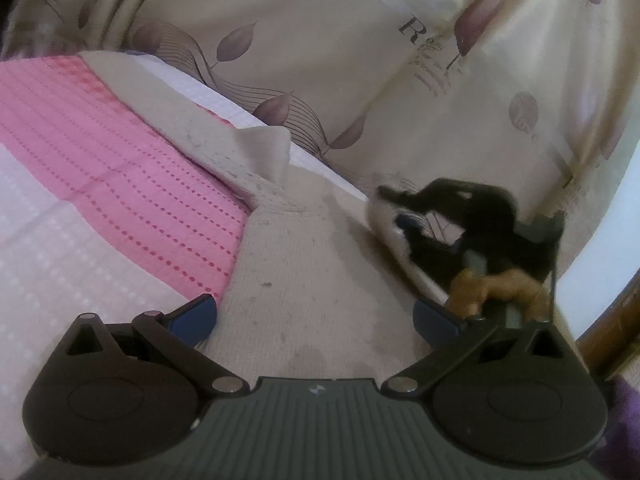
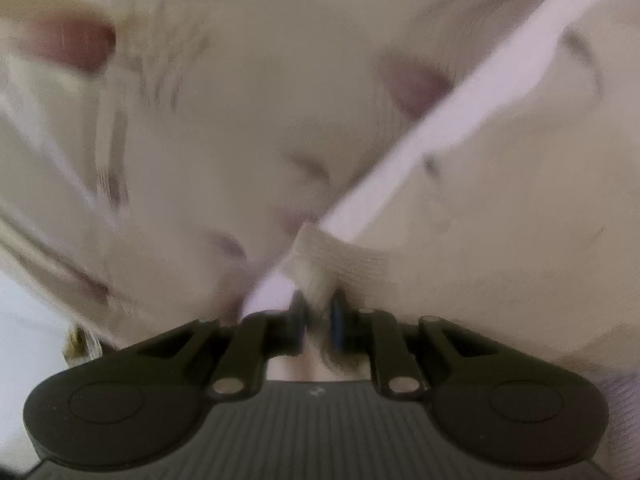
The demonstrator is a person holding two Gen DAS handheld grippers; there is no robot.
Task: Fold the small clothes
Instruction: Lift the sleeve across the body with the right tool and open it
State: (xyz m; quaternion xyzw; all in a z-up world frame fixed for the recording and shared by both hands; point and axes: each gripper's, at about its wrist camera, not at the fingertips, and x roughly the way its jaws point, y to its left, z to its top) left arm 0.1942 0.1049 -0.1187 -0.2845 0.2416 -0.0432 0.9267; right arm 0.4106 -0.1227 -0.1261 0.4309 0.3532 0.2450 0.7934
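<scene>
A beige ribbed garment (image 1: 320,264) lies spread on the bed, with one corner folded up at its far end (image 1: 268,148). My left gripper (image 1: 316,316) hovers low over its near part, jaws wide open and nothing between the blue pads (image 1: 196,316). To the right, blurred, a hand (image 1: 496,292) holds my right gripper (image 1: 460,232) at the garment's right edge. In the right wrist view, the right gripper (image 2: 318,308) is shut on a bunched fold of the beige garment (image 2: 320,264), which stretches away to the right (image 2: 500,220).
A pink and white dotted bedspread (image 1: 100,168) covers the bed on the left. A cream fabric with purple leaf prints (image 1: 320,48) rises behind the bed. A white strip of sheet (image 2: 460,128) runs along the garment's far edge. A wooden edge (image 1: 608,328) shows at far right.
</scene>
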